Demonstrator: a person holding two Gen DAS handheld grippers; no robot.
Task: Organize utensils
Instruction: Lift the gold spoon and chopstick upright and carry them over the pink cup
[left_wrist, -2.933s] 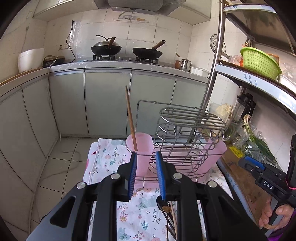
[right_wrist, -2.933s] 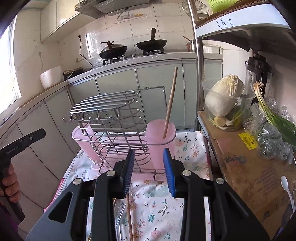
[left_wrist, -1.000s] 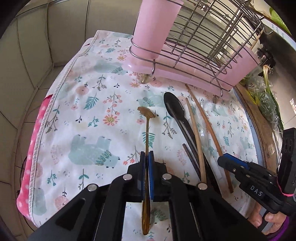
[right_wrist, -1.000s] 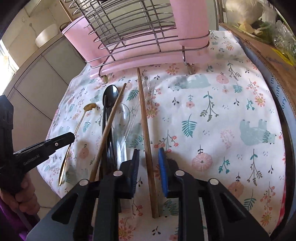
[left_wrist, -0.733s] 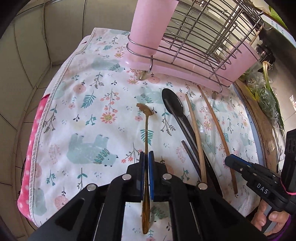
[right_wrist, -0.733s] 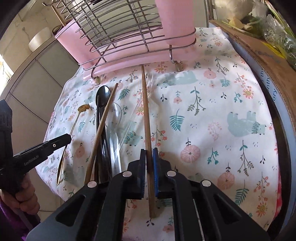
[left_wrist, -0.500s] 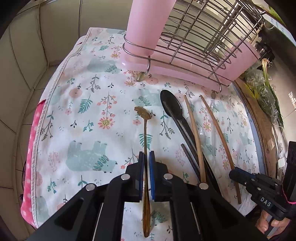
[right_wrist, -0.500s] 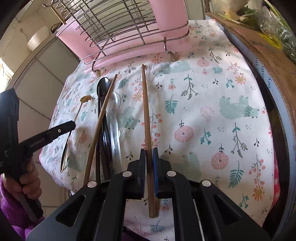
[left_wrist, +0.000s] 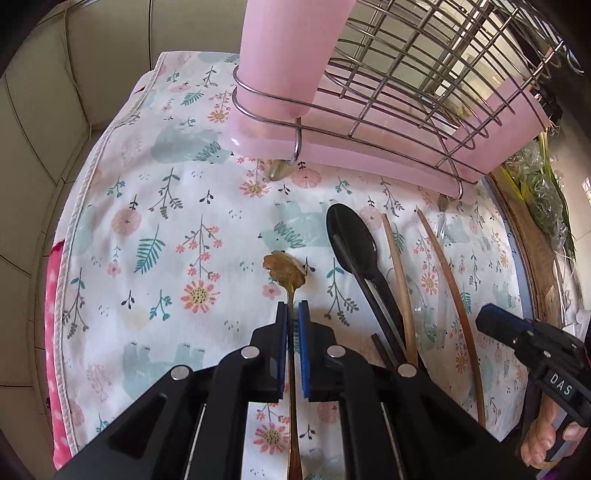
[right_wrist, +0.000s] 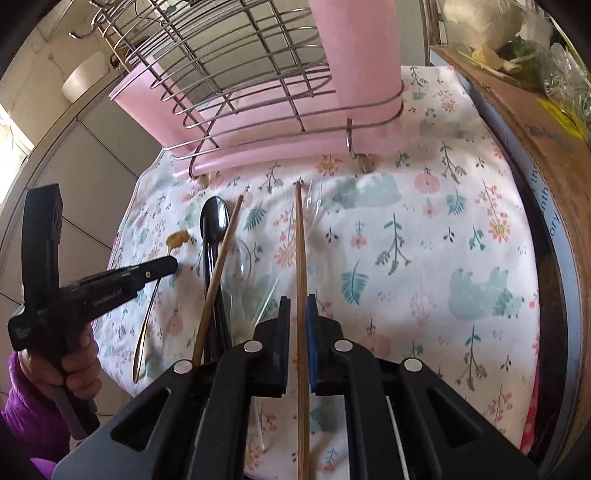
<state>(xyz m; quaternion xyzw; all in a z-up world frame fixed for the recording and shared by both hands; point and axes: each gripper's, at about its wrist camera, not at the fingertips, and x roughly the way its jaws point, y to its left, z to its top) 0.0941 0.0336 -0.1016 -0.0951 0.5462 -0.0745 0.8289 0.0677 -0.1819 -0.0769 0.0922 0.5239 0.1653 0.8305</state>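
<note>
Presently, a thin brass spoon with an ornate bowl (left_wrist: 285, 274) is clamped by its stem between the left gripper (left_wrist: 292, 314) fingers, above the floral cloth (left_wrist: 166, 229) on the worktop. A long wooden chopstick (right_wrist: 300, 258) is pinched likewise in the right gripper (right_wrist: 297, 308). Both are held along slim shafts, so a twist or slip could be expected on the way to the pink plastic utensil cup (left_wrist: 291, 51) in the wire dish rack (left_wrist: 424, 66). The remaining wooden chopstick (right_wrist: 218, 273) and black plastic spoon (left_wrist: 351, 236) could be knocked.

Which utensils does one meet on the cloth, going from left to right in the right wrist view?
Gold spoon → black spoon → loose wooden chopstick → wooden chopstick in the right claw.
</note>
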